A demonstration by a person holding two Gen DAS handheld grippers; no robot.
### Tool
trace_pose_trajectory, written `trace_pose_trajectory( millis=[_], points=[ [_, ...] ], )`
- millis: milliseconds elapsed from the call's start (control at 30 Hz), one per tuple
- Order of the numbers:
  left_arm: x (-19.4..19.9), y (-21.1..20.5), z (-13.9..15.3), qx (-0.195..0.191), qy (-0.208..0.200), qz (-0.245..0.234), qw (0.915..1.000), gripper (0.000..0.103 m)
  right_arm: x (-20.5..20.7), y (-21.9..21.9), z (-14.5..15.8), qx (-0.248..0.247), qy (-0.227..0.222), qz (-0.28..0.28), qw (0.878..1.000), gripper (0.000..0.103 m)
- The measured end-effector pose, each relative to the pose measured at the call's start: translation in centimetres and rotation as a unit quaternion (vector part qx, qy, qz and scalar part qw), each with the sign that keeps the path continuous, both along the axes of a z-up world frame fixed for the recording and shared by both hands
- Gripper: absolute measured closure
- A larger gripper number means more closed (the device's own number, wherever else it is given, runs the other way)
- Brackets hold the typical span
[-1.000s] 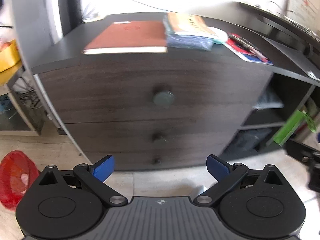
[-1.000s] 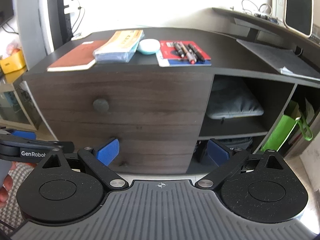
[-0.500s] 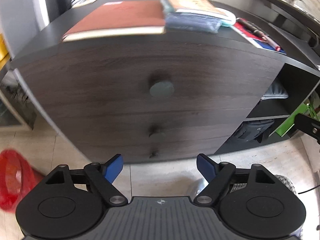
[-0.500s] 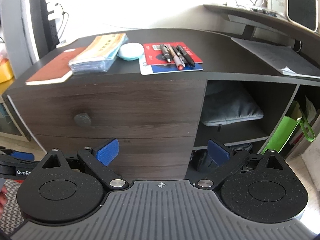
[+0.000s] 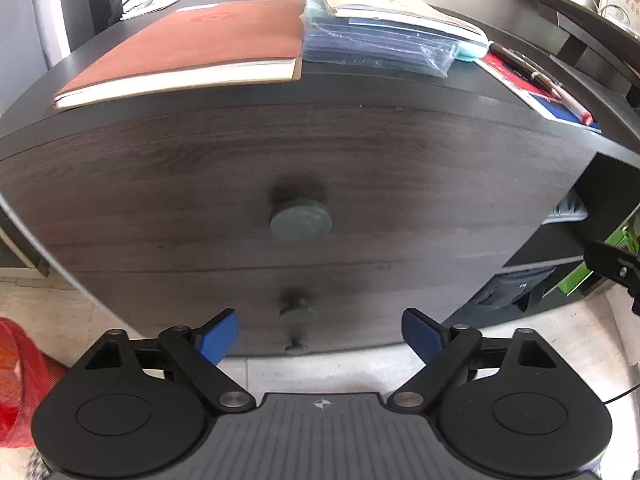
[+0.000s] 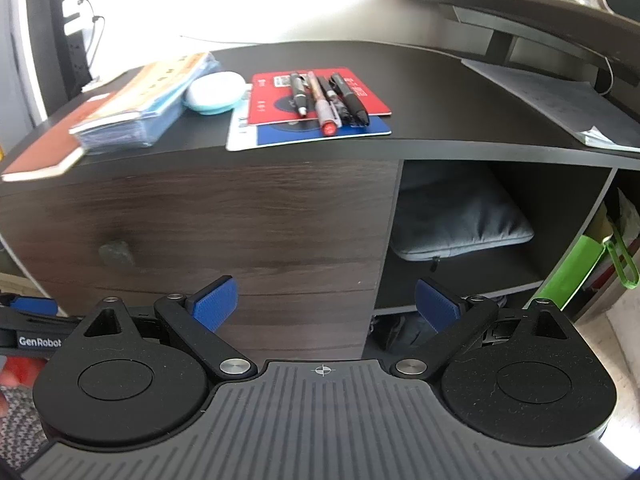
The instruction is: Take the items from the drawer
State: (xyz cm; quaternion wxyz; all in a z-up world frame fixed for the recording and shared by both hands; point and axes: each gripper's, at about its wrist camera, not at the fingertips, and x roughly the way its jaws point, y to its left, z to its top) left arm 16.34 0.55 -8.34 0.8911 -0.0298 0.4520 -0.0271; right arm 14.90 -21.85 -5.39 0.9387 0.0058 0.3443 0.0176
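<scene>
A dark wood cabinet has three closed drawers. The top drawer fills the left wrist view, with its round grey knob straight ahead; two smaller knobs sit below. My left gripper is open and empty, a short way in front of and below the top knob. My right gripper is open and empty, further back and to the right, facing the cabinet's right edge; the top knob shows at its left. The drawers' contents are hidden.
On the cabinet top lie a brown notebook, a wrapped stack of booklets, a pale round case and pens on red and blue cards. Open shelves at the right hold a grey sleeve. A red bag sits on the floor.
My left gripper has moved closer to the top drawer, so its knob looks larger and more centred. My right gripper has shifted right and slightly closer. Both stay open.
</scene>
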Motion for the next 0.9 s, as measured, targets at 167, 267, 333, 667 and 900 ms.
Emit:
trace_pose_trajectory(
  millis=[167,267,333,667,900],
  points=[
    [2.3,0.5,-1.0,-0.009,-0.006,0.007,0.9999,0.027,2.3,-0.6,-1.1,0.000,0.011,0.018,1.000,0.005],
    [3.6,1.0,-1.4,-0.012,-0.013,0.013,0.9998,0.045,3.7,-1.0,-1.9,0.006,0.021,0.026,0.999,0.005],
    [4.3,1.2,-1.5,-0.017,-0.010,0.017,0.9997,0.047,4.6,-1.3,-2.4,0.011,0.028,0.030,0.999,0.005],
    [6.5,1.0,-1.6,0.010,-0.005,0.022,0.9997,0.046,8.3,-2.9,-4.4,0.024,0.055,0.033,0.998,0.005],
    [7.3,1.0,-1.7,0.016,0.002,0.018,0.9997,0.060,9.7,-3.5,-5.2,0.011,0.053,0.047,0.997,0.005]
  ],
)
